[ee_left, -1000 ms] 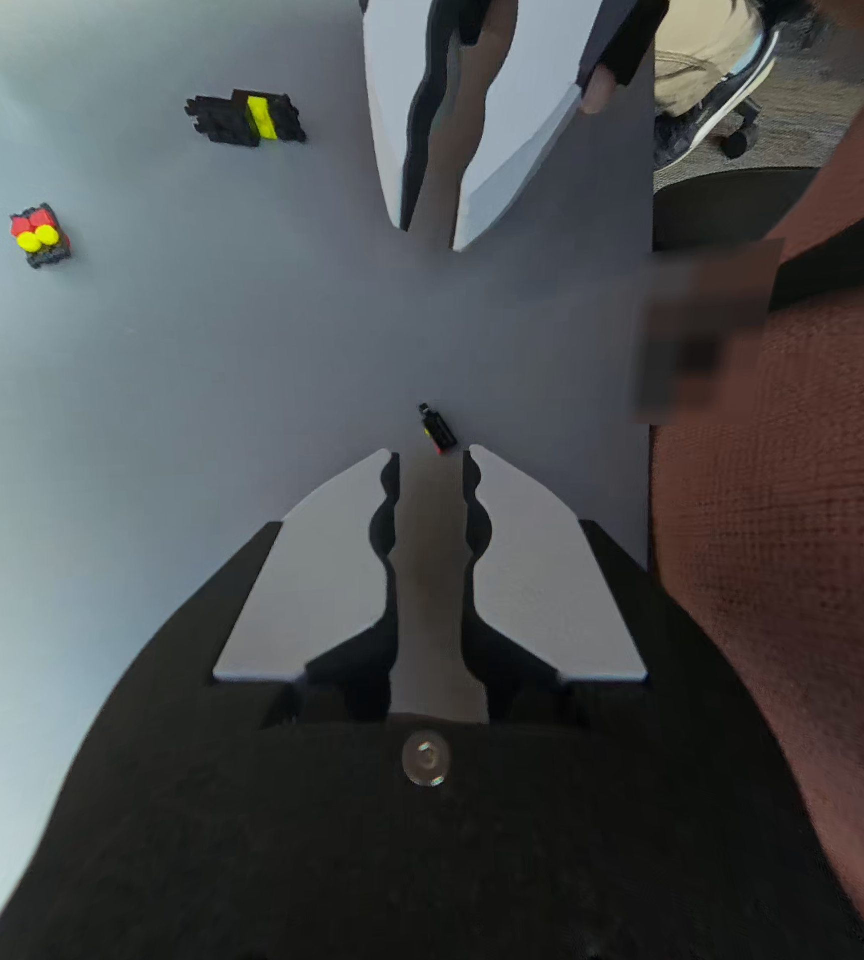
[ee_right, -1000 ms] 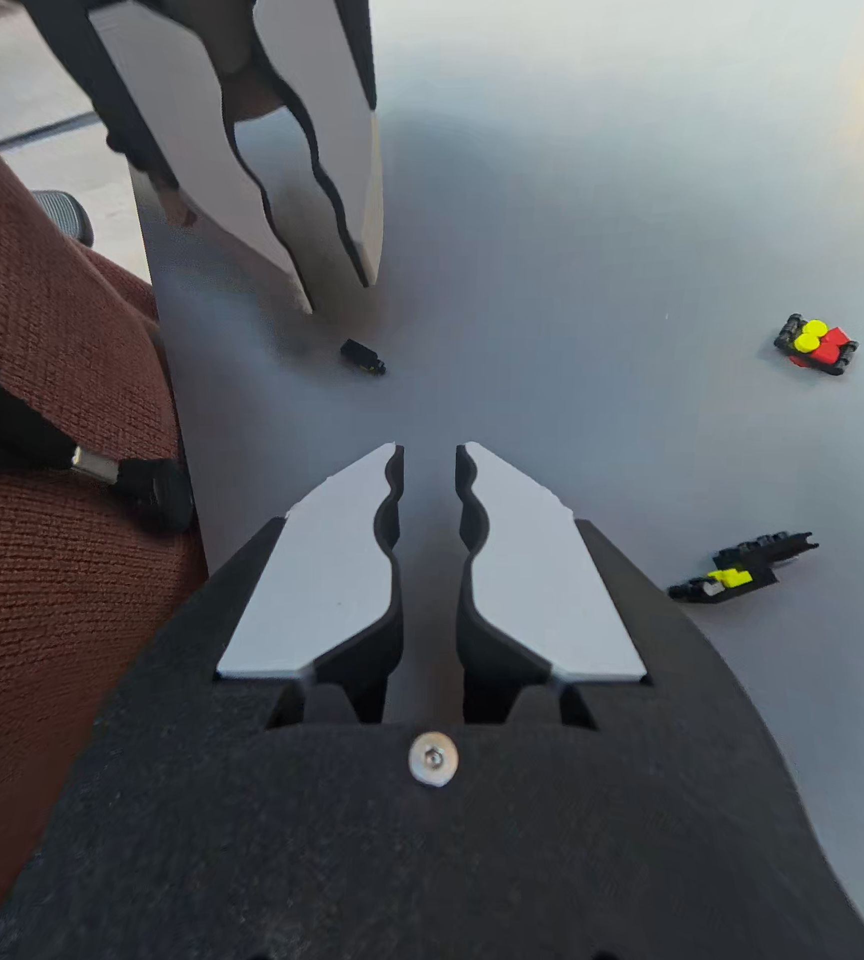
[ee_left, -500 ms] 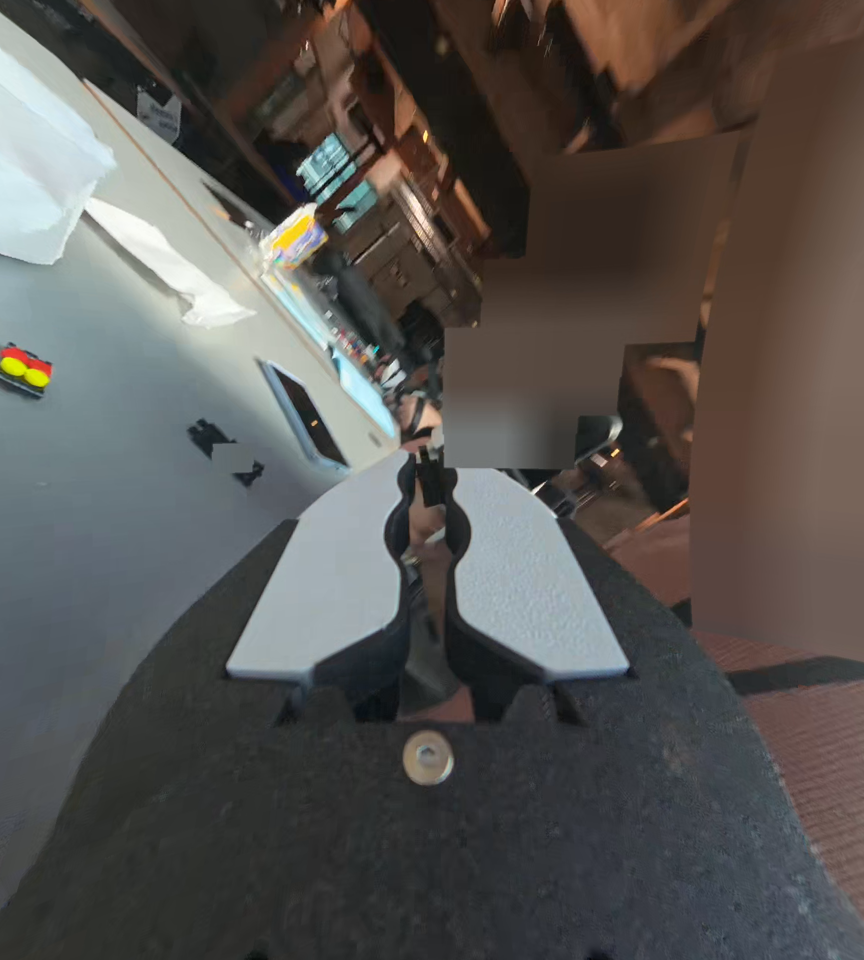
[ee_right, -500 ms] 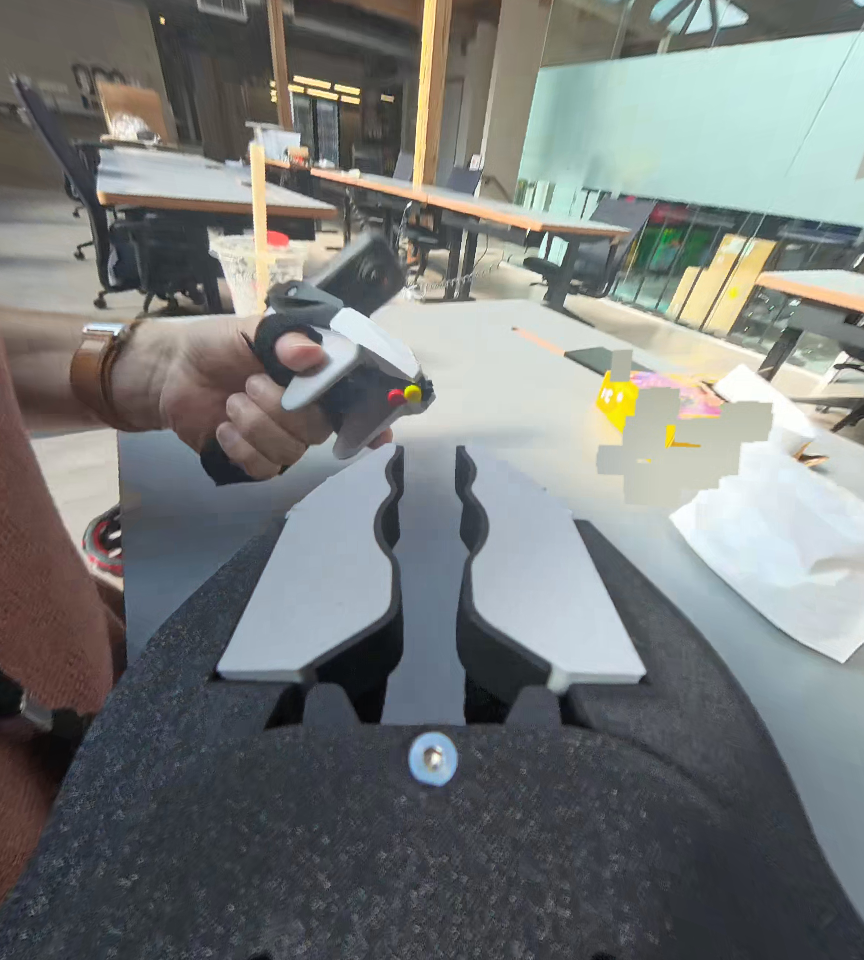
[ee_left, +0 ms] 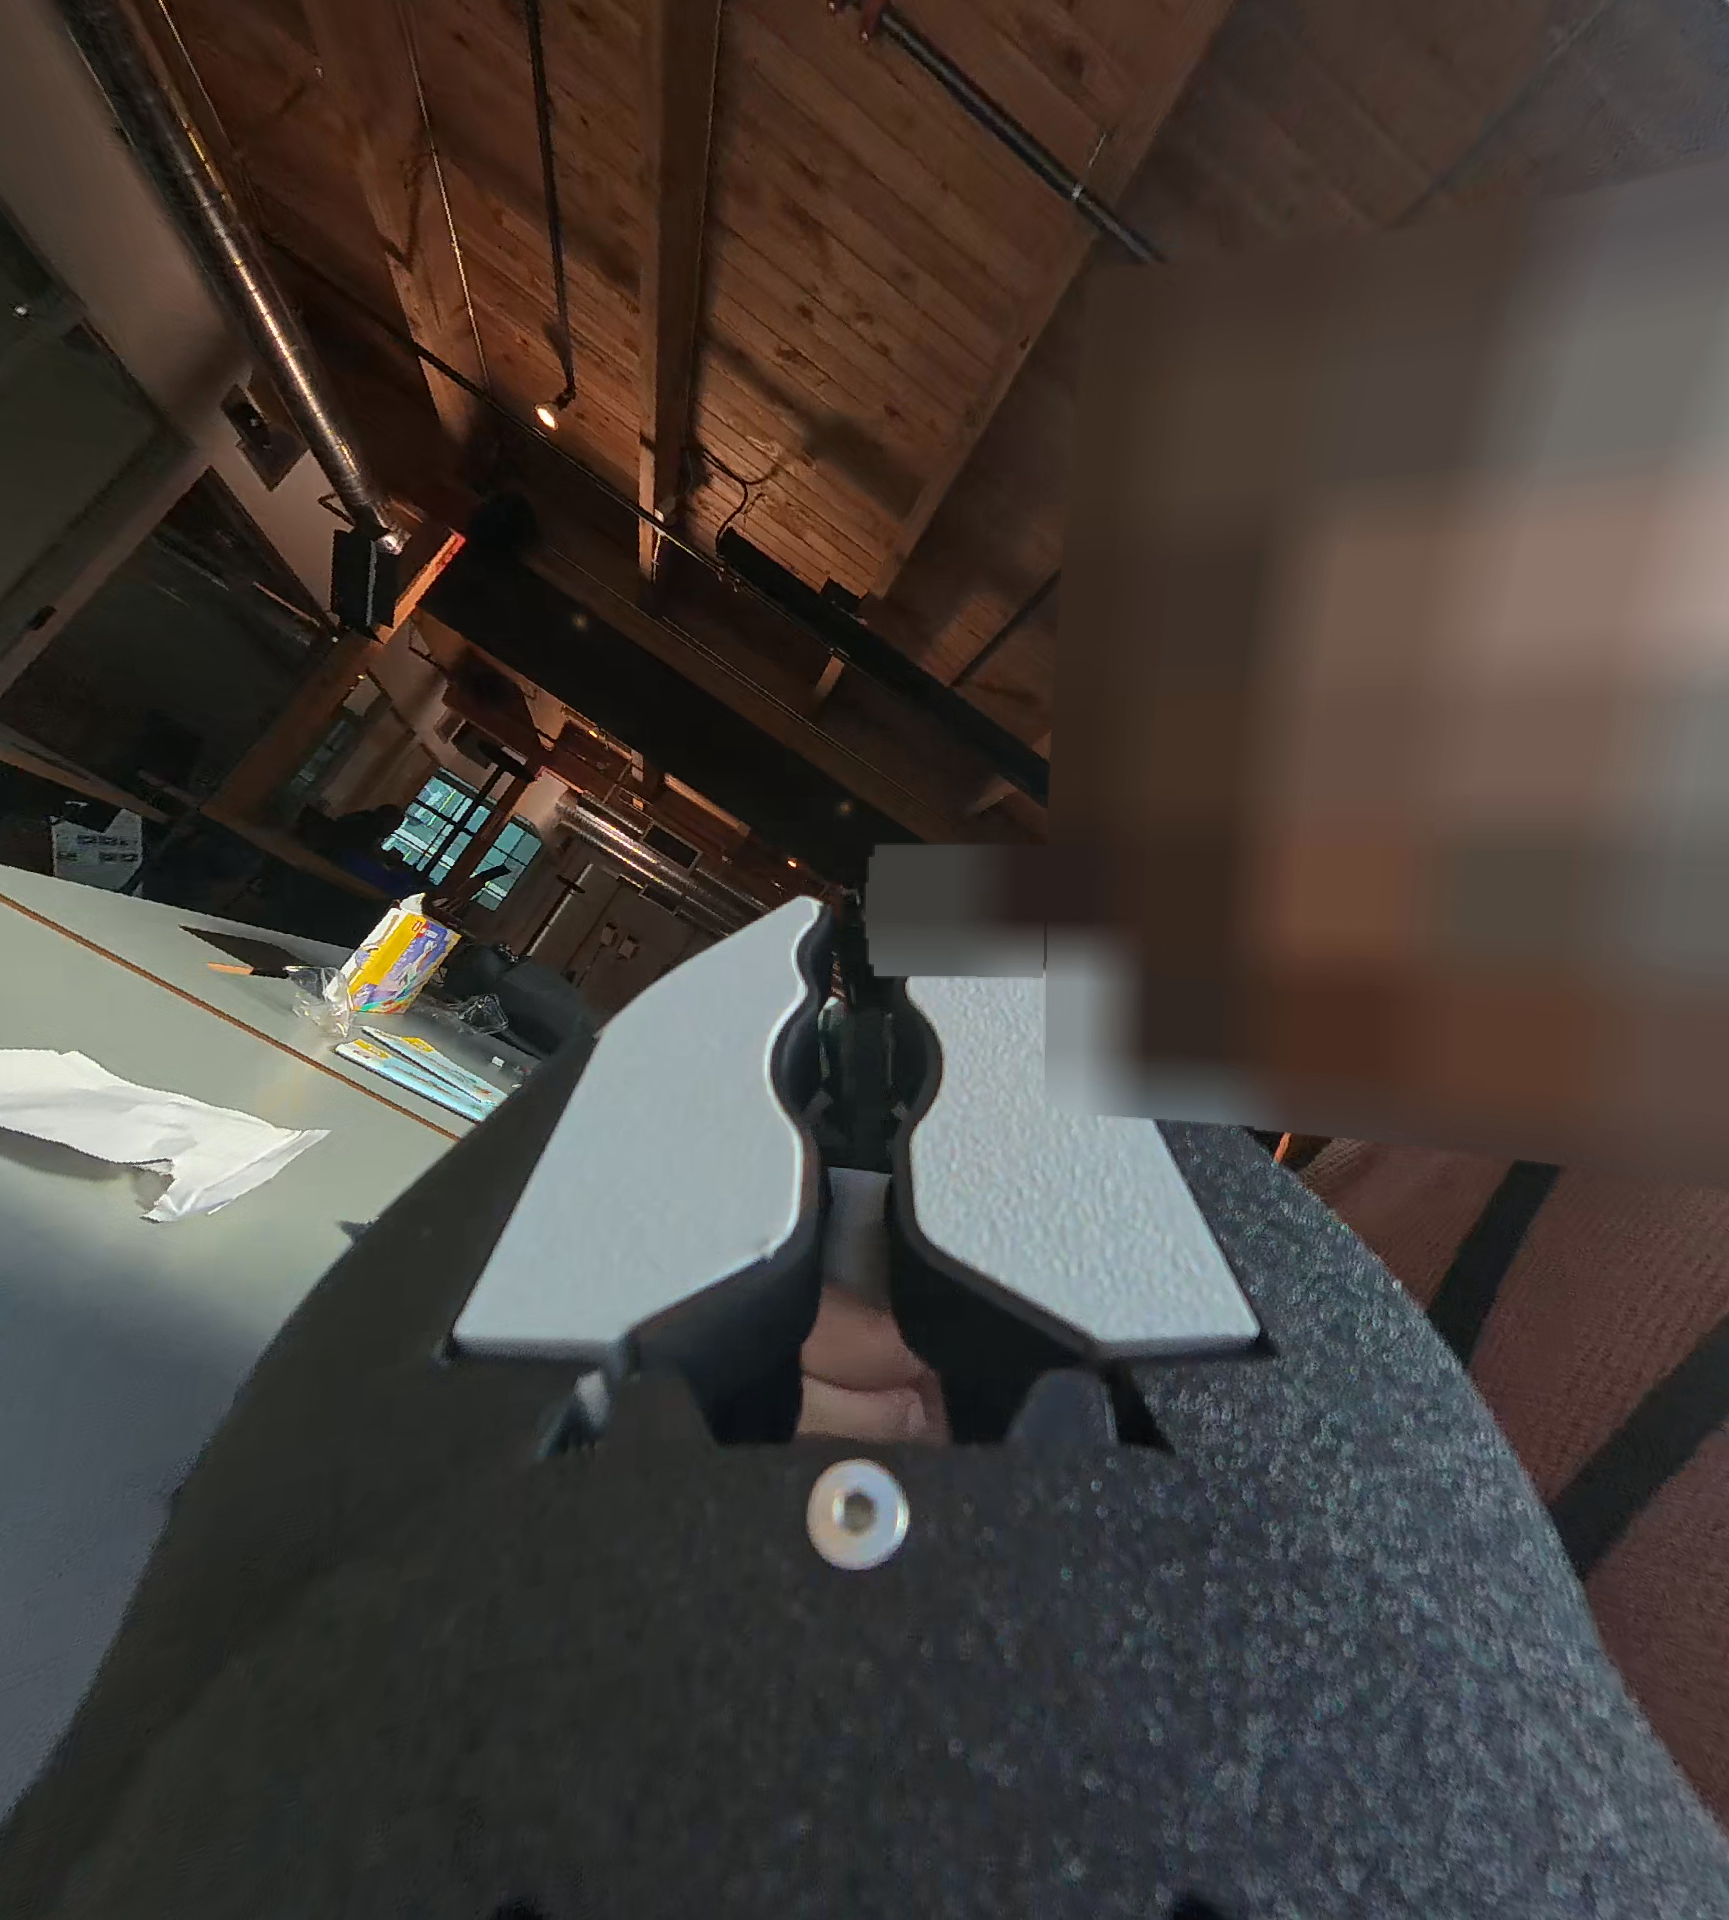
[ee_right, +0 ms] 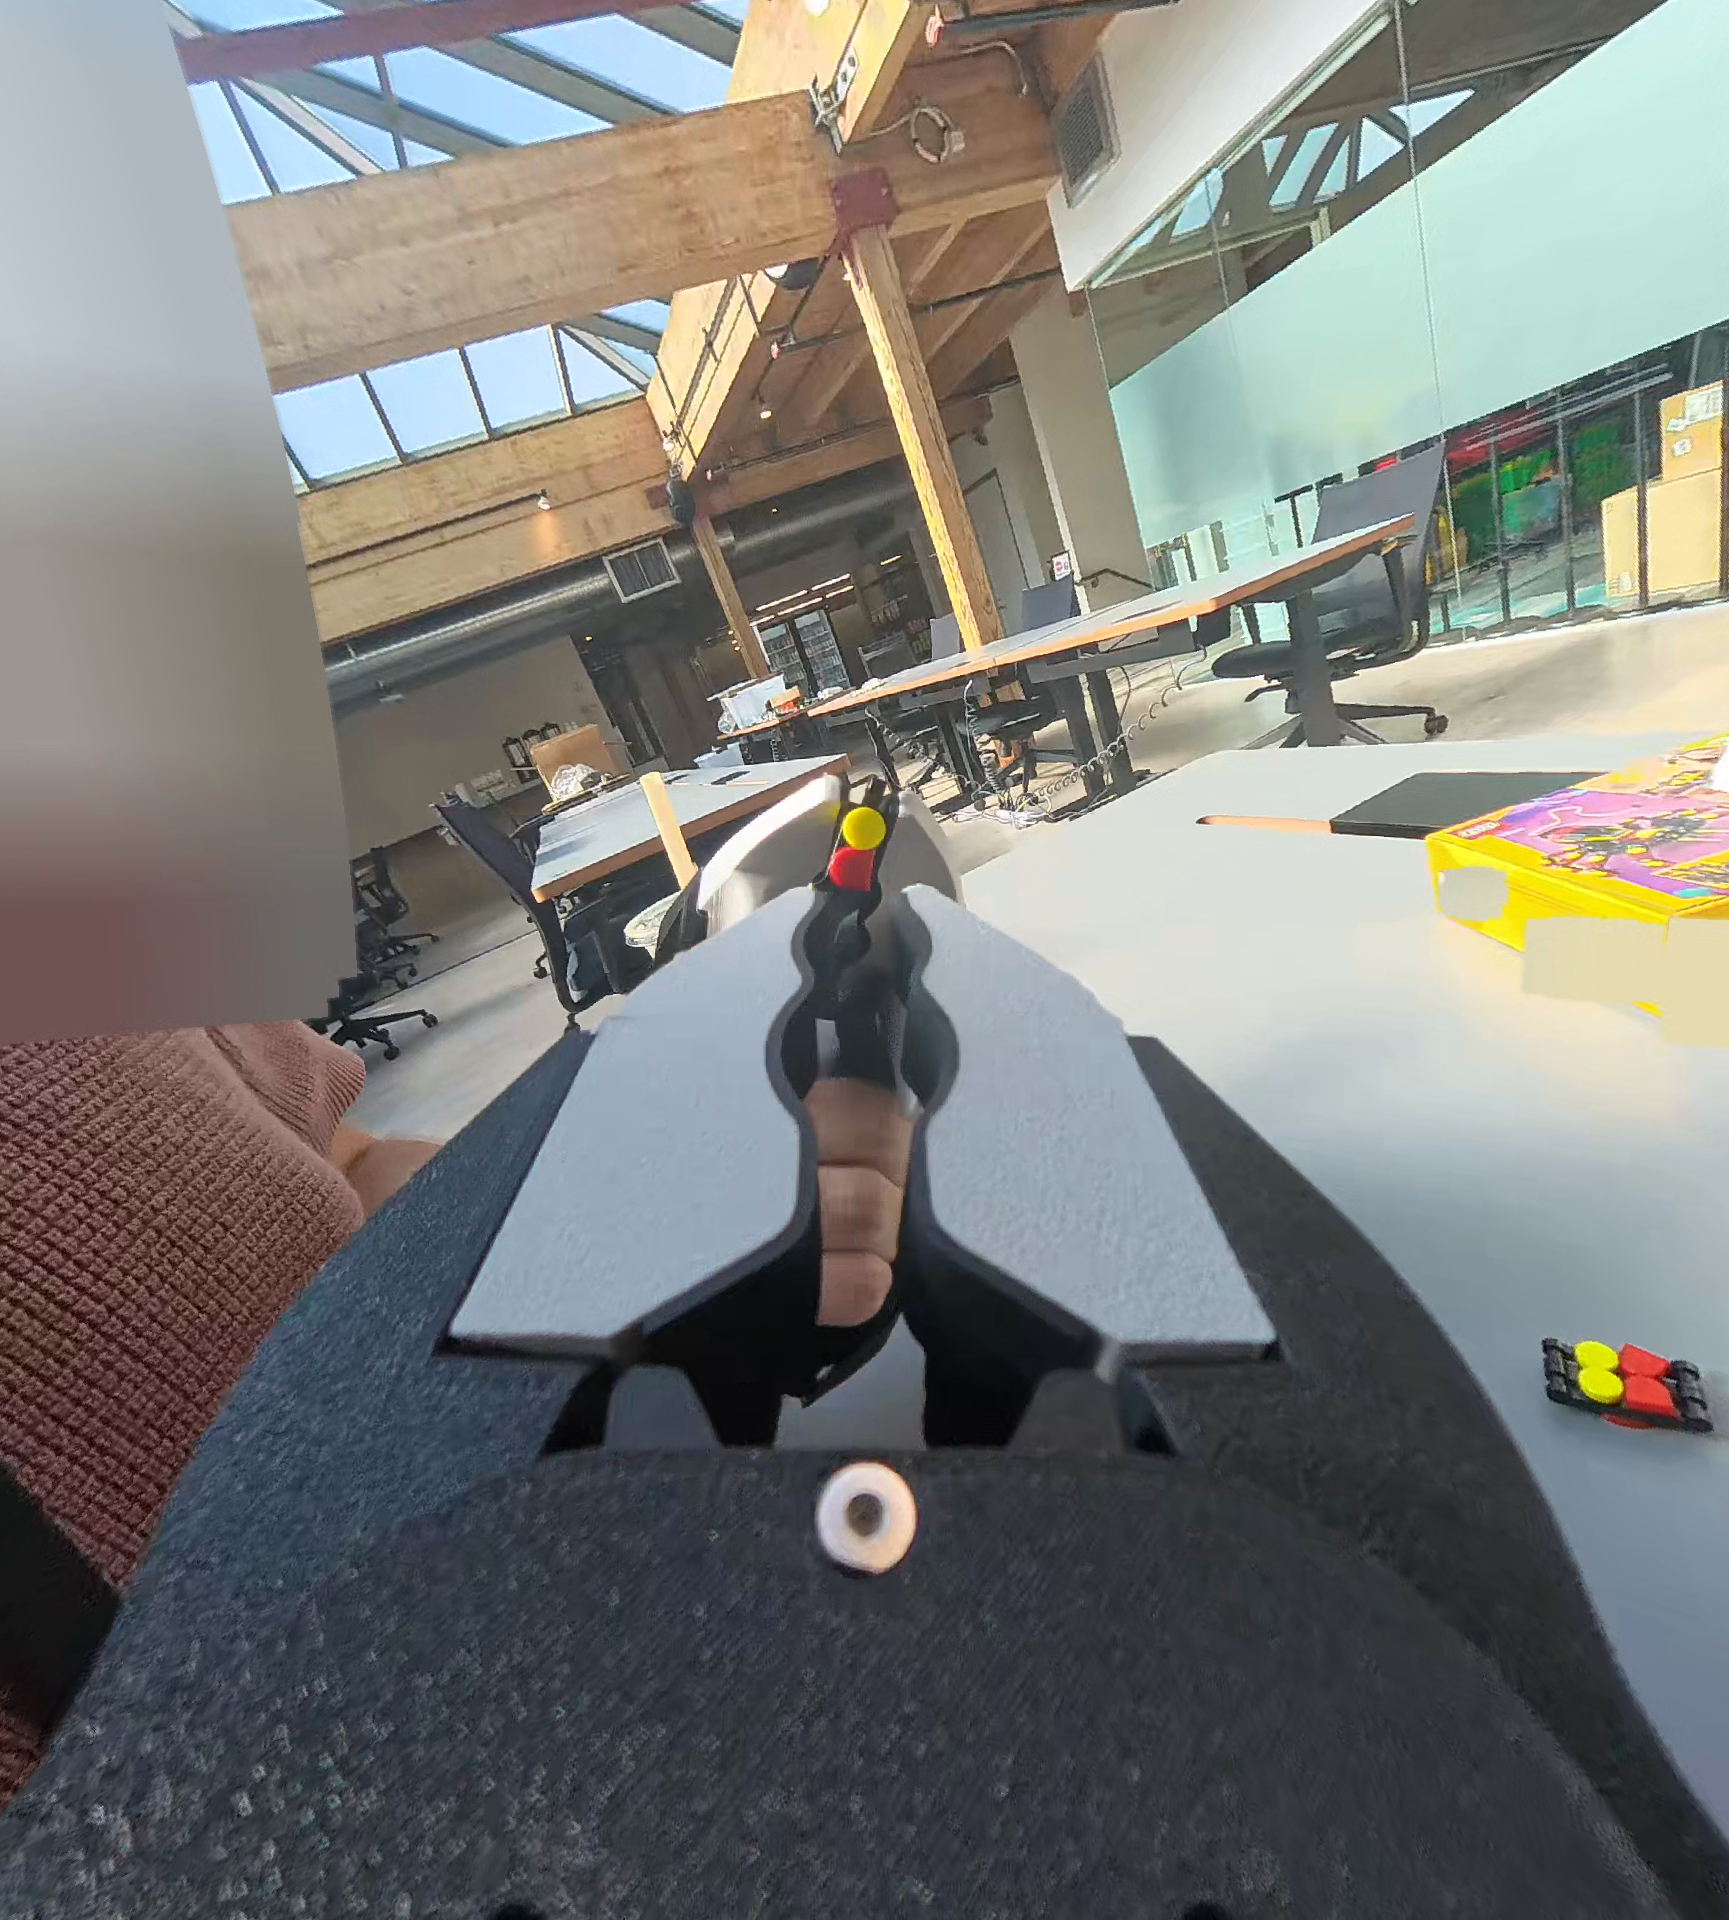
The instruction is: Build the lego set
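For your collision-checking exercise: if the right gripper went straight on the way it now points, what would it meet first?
Probably the left gripper held up just ahead, with its small black lego piece with yellow and red studs; depth is unclear.

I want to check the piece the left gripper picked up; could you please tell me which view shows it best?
The right wrist view: the small black piece with its yellow and red studs shows clearly in the left gripper. The left wrist view shows only a dark sliver, partly blurred over.
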A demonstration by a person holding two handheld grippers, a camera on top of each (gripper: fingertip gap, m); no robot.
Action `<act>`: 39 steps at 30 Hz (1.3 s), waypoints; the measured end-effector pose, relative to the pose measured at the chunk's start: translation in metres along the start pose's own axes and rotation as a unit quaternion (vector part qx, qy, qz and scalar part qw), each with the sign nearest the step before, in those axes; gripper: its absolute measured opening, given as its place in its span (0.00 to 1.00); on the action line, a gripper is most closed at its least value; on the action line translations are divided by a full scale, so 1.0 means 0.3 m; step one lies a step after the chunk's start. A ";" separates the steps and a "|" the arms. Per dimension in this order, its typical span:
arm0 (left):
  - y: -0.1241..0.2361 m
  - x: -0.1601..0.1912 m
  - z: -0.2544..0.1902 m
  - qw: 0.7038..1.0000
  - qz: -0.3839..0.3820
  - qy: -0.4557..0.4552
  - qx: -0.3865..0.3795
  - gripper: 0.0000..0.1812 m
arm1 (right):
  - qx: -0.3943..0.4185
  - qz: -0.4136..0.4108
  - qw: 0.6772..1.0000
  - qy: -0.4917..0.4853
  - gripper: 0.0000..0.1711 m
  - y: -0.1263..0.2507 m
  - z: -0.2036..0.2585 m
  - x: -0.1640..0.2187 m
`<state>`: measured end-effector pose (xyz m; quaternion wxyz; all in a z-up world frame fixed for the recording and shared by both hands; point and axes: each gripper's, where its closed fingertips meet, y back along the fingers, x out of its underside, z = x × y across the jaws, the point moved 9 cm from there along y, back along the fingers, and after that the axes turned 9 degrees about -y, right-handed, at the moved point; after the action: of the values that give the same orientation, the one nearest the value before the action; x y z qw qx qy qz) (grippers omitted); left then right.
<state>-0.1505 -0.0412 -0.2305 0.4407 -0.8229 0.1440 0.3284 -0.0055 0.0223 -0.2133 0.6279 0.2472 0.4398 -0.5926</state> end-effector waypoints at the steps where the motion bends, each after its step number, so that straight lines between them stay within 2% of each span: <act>1: -0.001 0.000 0.002 1.000 0.002 -0.005 0.000 0.04 | -0.005 0.002 1.000 -0.004 0.07 -0.004 0.001 -0.002; 8: -0.008 0.000 0.007 1.000 0.019 -0.017 0.009 0.04 | -0.026 0.004 0.999 -0.036 0.07 -0.024 -0.017 -0.003; 18: 0.002 0.005 0.014 1.000 0.019 -0.012 0.003 0.04 | -0.024 0.011 0.999 -0.027 0.04 -0.037 -0.029 -0.001; 21: 0.004 0.009 0.006 1.000 0.014 -0.014 -0.009 0.04 | 0.004 0.024 0.999 0.047 0.03 -0.034 -0.013 -0.007; 24: 0.008 0.013 0.003 0.999 0.018 -0.019 -0.023 0.04 | 0.066 0.049 0.980 0.182 0.03 -0.031 0.018 -0.009; 29: 0.046 0.017 0.044 0.996 0.006 0.010 -0.083 0.03 | 0.108 0.053 0.955 0.270 0.00 -0.016 0.024 0.002; 31: 0.056 0.030 0.050 0.997 0.016 0.013 -0.079 0.04 | 0.106 0.072 0.962 0.241 0.00 -0.026 0.004 0.015; 33: 0.052 0.036 0.049 0.997 0.024 0.011 -0.067 0.04 | 0.059 0.061 0.988 0.126 0.00 -0.023 -0.033 0.017; 35: 0.043 0.033 0.045 0.998 0.026 0.001 -0.054 0.04 | 0.022 0.049 0.998 0.021 0.05 -0.016 -0.075 0.012; 39: 0.033 0.025 0.039 0.999 0.036 -0.012 -0.039 0.04 | 0.001 0.048 0.999 -0.012 0.03 -0.022 -0.084 0.013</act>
<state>-0.1551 -0.0368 -0.2464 0.3977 -0.8299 0.1549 0.3593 -0.0187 0.0401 -0.2277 0.6604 0.2618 0.4196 -0.5650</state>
